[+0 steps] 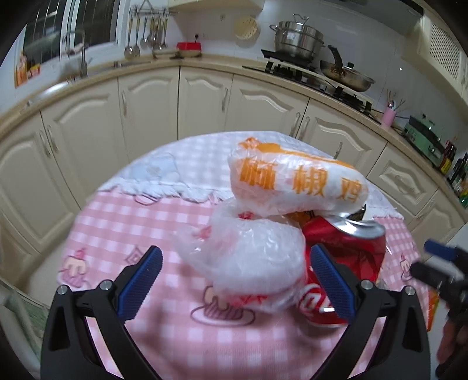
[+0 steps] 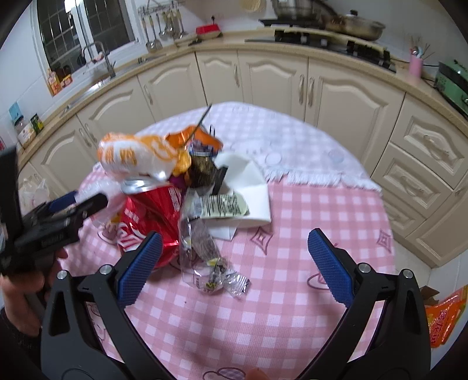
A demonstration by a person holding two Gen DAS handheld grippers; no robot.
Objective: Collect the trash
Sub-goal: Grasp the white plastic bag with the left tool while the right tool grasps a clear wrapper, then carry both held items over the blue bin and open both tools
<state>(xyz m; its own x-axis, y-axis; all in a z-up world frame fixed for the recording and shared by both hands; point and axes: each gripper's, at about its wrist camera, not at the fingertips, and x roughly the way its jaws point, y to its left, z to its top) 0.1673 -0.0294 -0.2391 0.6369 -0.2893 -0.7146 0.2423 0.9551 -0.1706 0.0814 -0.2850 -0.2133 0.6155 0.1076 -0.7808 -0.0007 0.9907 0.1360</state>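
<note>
My left gripper and right gripper, jaws released, flank the piled trash, 2-sided scoop likely.

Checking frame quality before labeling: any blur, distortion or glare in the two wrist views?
Left wrist view: strong fisheye bend in the cabinets; the right gripper at the edge is smeared by motion, while the white bag and red can look soft. Right wrist view: same curvature; the left gripper is blurred, and the clear wrapper shows small glints. The window is dark.
</note>
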